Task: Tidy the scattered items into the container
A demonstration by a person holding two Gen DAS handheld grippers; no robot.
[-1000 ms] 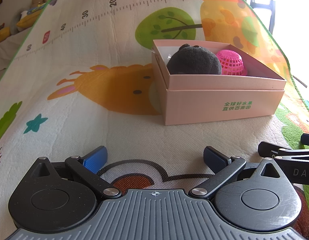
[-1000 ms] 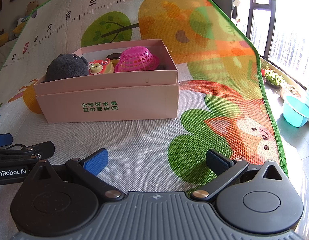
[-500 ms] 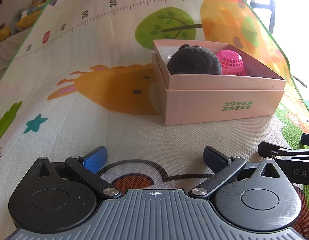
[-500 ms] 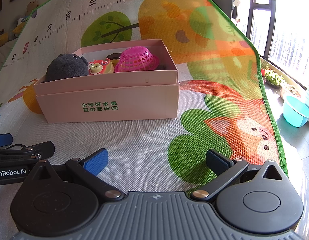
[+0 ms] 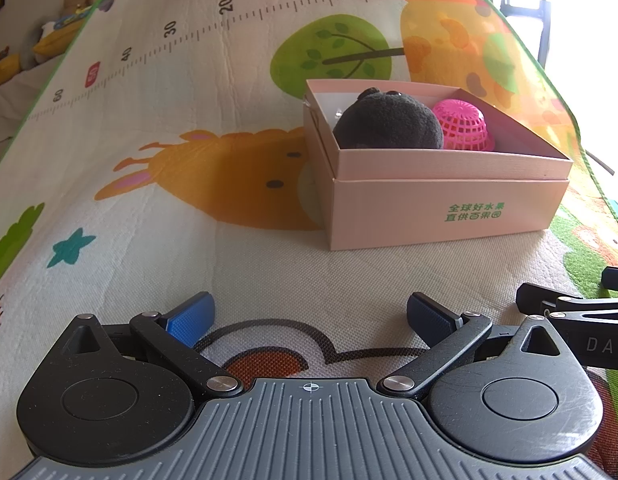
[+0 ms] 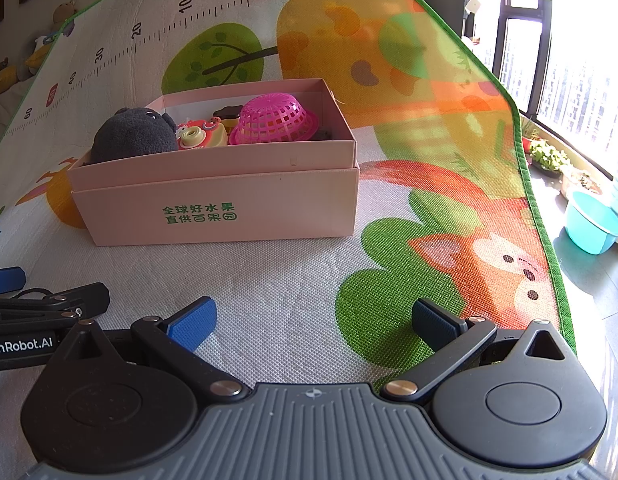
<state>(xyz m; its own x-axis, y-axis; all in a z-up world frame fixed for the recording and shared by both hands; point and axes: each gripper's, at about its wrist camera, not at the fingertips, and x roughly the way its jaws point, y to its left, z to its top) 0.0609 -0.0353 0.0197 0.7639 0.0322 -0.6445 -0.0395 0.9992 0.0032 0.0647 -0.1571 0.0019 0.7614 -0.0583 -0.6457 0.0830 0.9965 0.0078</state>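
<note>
You get bright daylight from the glaring, overexposed window [image 6: 581,40] on the right; focus is sharp, and fisheye bends the edges.

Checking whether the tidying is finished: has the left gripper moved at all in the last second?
No. In the left wrist view the pink box and the mat's blue star sit exactly where they did relative to the open left gripper.
</note>
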